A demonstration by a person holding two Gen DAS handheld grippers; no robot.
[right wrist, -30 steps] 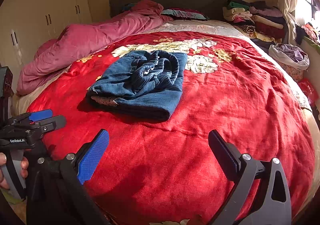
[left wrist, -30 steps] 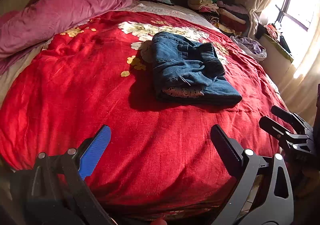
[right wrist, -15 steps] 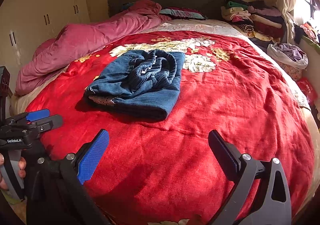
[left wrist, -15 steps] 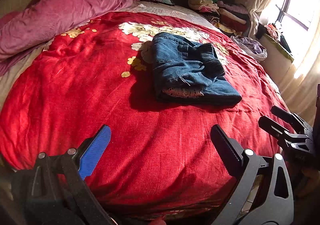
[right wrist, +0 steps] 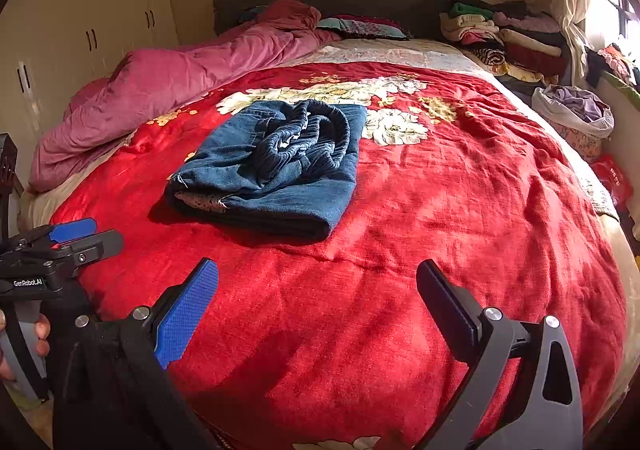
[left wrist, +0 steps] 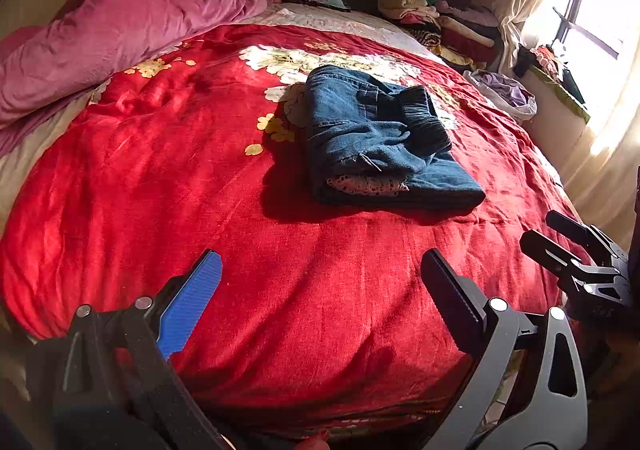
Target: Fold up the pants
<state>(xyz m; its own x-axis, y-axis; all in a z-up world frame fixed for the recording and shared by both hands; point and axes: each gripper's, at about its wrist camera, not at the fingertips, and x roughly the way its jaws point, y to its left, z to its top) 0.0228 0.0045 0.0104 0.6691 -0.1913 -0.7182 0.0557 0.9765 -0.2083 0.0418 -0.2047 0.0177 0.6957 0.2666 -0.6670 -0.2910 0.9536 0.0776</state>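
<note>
While the jeans [left wrist: 376, 142] are lying folded on the red floral bedspread [left wrist: 200, 210], near the middle of the bed, I am holding both tools back over the near edge, well apart from the garment. My left tool [left wrist: 320, 282] is standing released, its jaws spread wide and gripping nothing. My right tool [right wrist: 316, 290] is likewise released and empty.

I am judging the denim to be moderately heavy, soft but thick, and not slippery. Stacked layers are likely to slide over one another if lifted from one corner only. I am therefore favouring a hold on the thick folded edge nearest me, one tool toward each end, with every layer pinched together. The elastic waistband [right wrist: 308, 138] is a poor gripping point, as it is bunching and would stretch.

The jeans are presenting as a compact blue rectangle. The gathered waistband is sitting rumpled on top. A pale speckled lining [left wrist: 366, 186] is showing at the near left corner, between the layers. The right-hand edge is looking smooth and rounded.

The fold is appearing complete, or nearly so; only the rumpled top may need flattening.

A pink duvet [right wrist: 180, 90] is lying along the left side of the bed.
</note>
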